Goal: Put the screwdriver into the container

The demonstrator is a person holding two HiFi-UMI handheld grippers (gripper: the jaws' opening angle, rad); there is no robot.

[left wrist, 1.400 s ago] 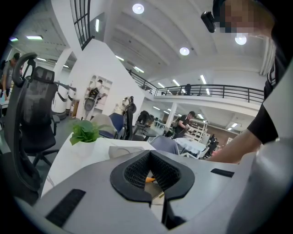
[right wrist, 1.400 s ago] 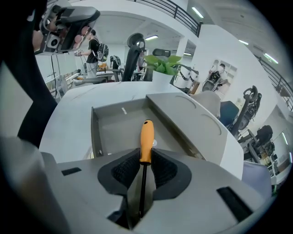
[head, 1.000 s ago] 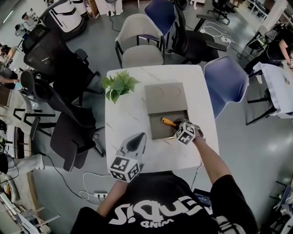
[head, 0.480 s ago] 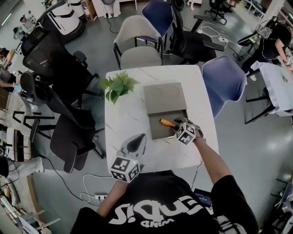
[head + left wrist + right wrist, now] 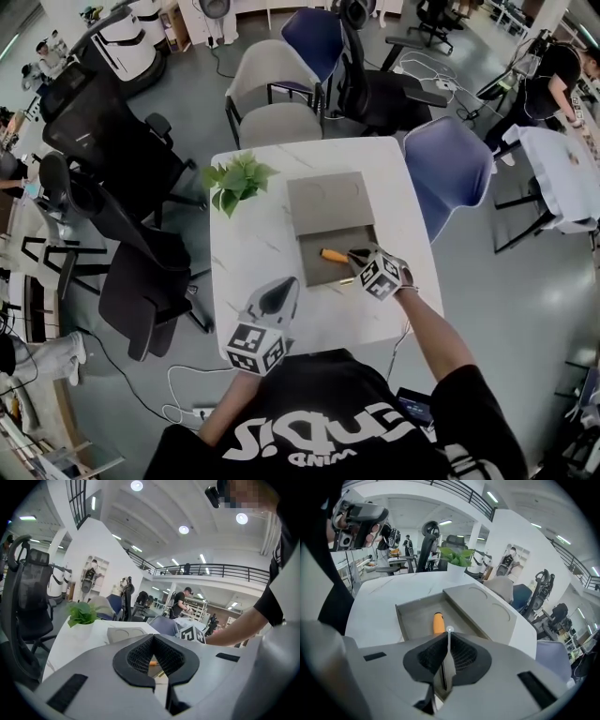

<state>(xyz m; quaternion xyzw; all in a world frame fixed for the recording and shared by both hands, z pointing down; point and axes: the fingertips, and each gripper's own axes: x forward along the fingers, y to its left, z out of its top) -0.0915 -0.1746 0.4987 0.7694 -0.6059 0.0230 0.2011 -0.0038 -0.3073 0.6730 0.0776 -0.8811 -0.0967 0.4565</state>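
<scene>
I record the screwdriver, rounded orange handle and thin shaft, lying flat inside the matte grey rectangular container, the right gripper over that container with mesh-textured black jaws just closed on nothing, the left gripper near the container, jaws likewise together.

One overhead, two low, container shared

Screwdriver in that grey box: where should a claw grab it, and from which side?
Grip the screwdriver by its orange handle, the thickest part, from straight above, pinching across it. It lies flat on the container floor, and the walls block a sideways approach.
</scene>
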